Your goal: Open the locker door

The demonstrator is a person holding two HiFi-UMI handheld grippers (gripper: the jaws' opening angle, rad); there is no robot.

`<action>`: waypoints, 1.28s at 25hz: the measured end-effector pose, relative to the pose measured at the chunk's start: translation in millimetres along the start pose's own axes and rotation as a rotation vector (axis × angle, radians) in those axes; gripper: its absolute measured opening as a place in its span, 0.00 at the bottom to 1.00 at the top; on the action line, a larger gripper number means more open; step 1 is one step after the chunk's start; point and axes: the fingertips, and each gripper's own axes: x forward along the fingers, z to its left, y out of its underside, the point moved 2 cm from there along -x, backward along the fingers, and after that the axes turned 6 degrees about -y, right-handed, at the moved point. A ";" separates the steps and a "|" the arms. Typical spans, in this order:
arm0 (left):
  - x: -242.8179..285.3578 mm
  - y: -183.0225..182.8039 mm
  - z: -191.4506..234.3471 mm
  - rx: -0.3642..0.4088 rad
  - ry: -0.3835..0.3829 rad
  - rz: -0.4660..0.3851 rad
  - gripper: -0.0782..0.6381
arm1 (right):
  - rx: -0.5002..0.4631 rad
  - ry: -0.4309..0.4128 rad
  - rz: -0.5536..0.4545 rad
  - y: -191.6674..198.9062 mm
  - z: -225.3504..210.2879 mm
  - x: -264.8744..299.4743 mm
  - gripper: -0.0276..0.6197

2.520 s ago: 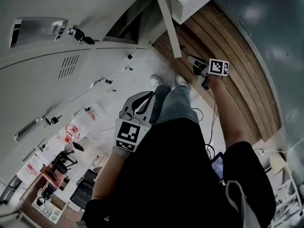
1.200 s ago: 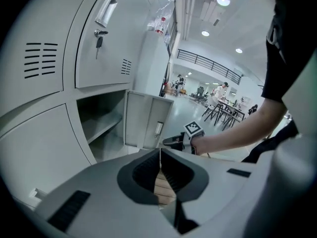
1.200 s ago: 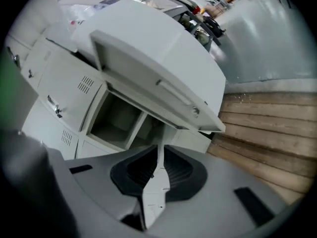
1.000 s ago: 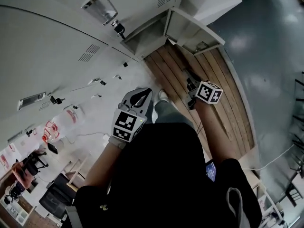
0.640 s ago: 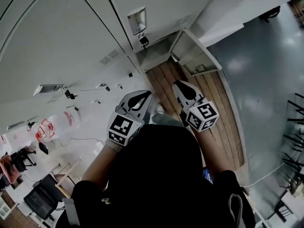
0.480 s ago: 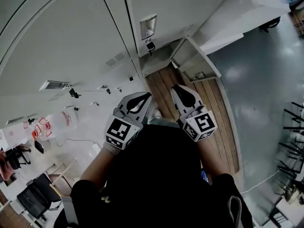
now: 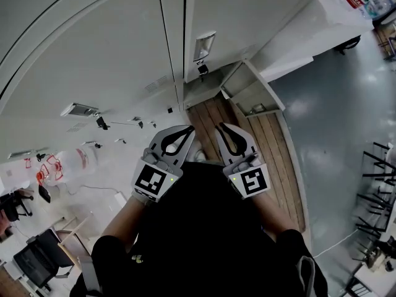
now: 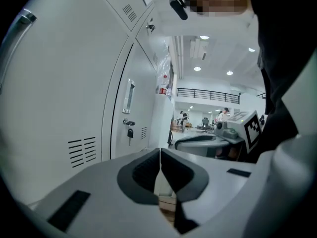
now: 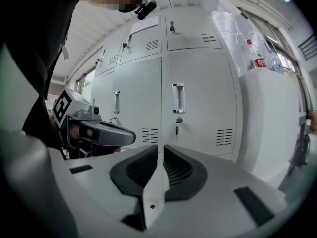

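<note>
Locker door [image 9: 198,90] shut, flush with its neighbours; its upright handle [image 9: 178,98] sits near the left edge, small key [image 9: 177,130] hanging in the lock just below the handle. Second handle [image 9: 117,102] on the next door, left of the first. Low down and right of the handle in the head view, a boxy open shape [image 7: 250,94]; cannot tell if that is a door ajar. Right gripper [image 7: 221,130] well short of the handle, drawn in at the person's chest, jaws pressed together, nothing between them. Left gripper [image 7: 185,132] alongside it, farther left of the handle, jaws likewise closed and empty. Both point at the lockers, likely a ready stance facing the handle before reaching. Opening not begun, by the look of it. Next move probably calls for the right jaws to part and take the handle
</note>
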 end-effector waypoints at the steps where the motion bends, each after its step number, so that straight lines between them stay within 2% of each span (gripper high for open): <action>1: -0.2 -1.7 -0.8 0.007 0.006 -0.010 0.14 | -0.006 -0.002 0.005 1.1 2.1 0.4 0.13; 8: -3.2 1.6 -1.7 0.011 0.034 -0.006 0.14 | -0.016 0.025 0.021 6.1 3.5 2.4 0.13; 22: -21.7 10.7 8.1 -0.035 -0.028 -0.002 0.14 | -0.006 0.045 0.042 10.4 15.2 1.7 0.13; 32: -21.2 11.8 3.3 -0.056 -0.021 0.000 0.14 | -0.001 0.056 0.054 12.0 15.1 -5.8 0.13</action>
